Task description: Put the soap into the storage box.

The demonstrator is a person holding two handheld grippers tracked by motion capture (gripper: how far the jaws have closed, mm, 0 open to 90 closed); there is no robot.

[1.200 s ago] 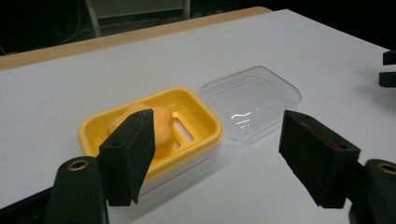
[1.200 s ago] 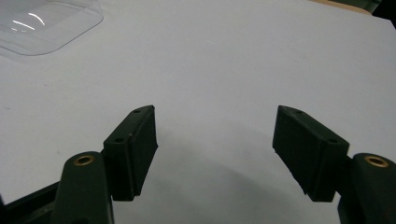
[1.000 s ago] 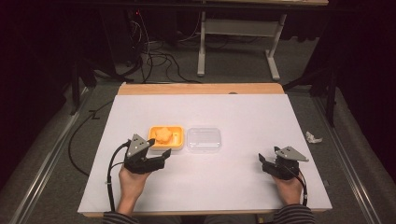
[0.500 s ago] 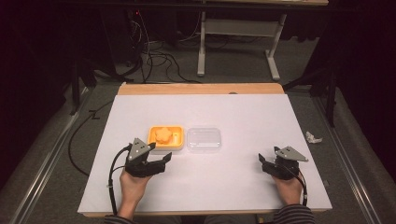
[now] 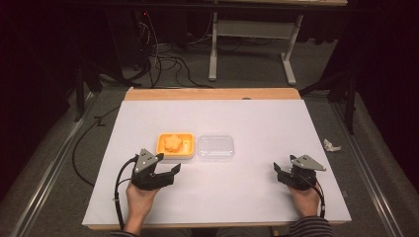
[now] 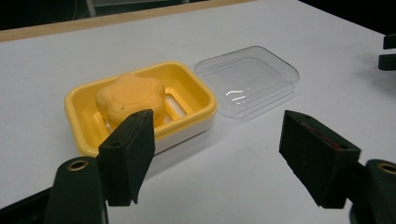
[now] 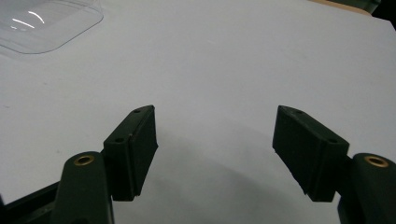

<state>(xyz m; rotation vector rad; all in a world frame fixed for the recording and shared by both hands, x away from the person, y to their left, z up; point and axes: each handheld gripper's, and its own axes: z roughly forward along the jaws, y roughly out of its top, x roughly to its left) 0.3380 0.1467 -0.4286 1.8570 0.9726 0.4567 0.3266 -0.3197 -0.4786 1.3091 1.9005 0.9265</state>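
On the table [image 5: 247, 187], yellow dish [image 6: 84, 112] holds orange soap [image 6: 130, 98] beside clear lid [image 6: 247, 79]; both tools' jaws apart

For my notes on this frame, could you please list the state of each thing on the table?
Soap dish: open, lid off.
Soap: lying in the dish.
Lid: flat on the table, right of the dish.
Left gripper: open, empty.
Right gripper: open, empty.
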